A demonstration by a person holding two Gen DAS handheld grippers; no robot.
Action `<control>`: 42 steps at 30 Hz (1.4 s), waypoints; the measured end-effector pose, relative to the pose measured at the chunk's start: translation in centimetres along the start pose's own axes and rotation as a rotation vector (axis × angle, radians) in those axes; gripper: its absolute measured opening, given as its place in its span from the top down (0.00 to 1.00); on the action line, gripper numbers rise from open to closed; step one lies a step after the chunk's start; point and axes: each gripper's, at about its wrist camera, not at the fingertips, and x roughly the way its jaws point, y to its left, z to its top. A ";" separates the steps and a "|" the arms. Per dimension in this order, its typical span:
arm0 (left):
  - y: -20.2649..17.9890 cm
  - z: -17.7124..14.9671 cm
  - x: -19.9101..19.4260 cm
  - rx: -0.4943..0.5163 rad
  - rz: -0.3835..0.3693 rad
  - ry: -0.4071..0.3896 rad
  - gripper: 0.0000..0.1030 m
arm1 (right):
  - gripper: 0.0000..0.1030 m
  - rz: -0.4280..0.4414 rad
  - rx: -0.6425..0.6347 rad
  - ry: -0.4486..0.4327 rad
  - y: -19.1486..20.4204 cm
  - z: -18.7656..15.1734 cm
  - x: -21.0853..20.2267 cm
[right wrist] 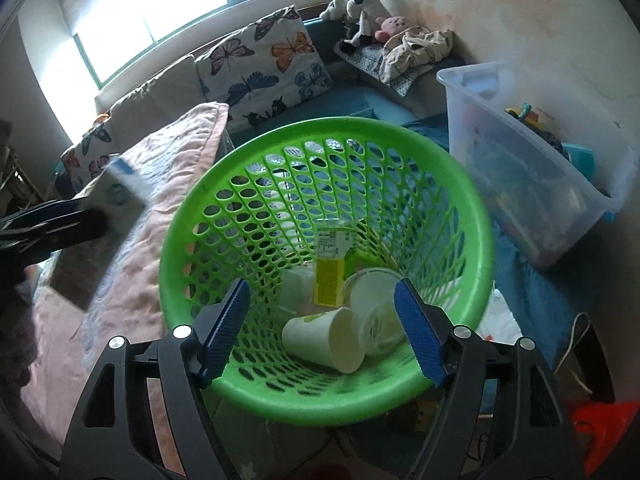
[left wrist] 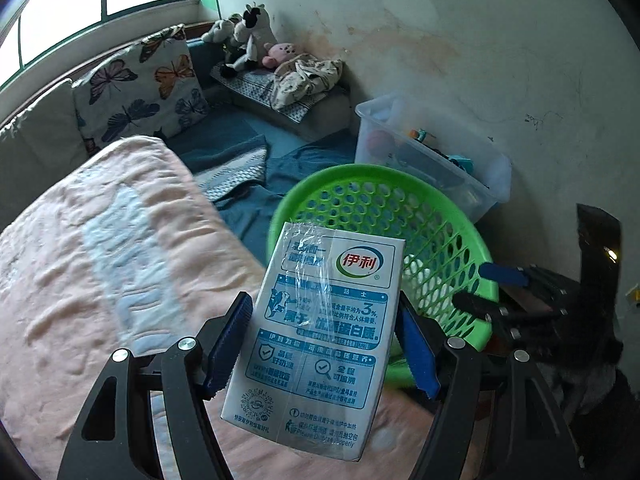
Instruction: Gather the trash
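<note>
A white and blue milk carton stands upright between the blue pads of my left gripper, which is shut on it over a pink blanket, just left of the green mesh basket. From the right wrist, the same carton hangs blurred at the far left. My right gripper is open above the near rim of the basket, with nothing between its fingers. Inside the basket lie a white paper cup, a yellow carton and a clear plastic cup.
A clear storage bin full of toys stands right of the basket against the wall. The pink blanket covers the bed on the left. Behind are a butterfly pillow and stuffed toys. A red object sits at the lower right.
</note>
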 end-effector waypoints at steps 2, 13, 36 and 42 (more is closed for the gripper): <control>-0.7 0.3 0.8 -0.001 -0.001 0.009 0.34 | 0.27 -0.001 -0.005 -0.009 -0.1 -0.4 -0.7; -2.6 0.7 4.1 -0.045 -0.006 0.051 0.33 | 0.27 -0.005 -0.003 -0.032 -0.4 -1.8 -2.3; 0.2 -4.8 -5.4 -0.109 0.122 -0.100 0.17 | 0.24 0.011 -0.041 -0.054 4.7 -3.5 -5.3; 1.2 -7.9 -9.2 -0.124 0.197 -0.148 0.13 | 0.21 0.024 -0.086 -0.066 7.2 -4.5 -6.6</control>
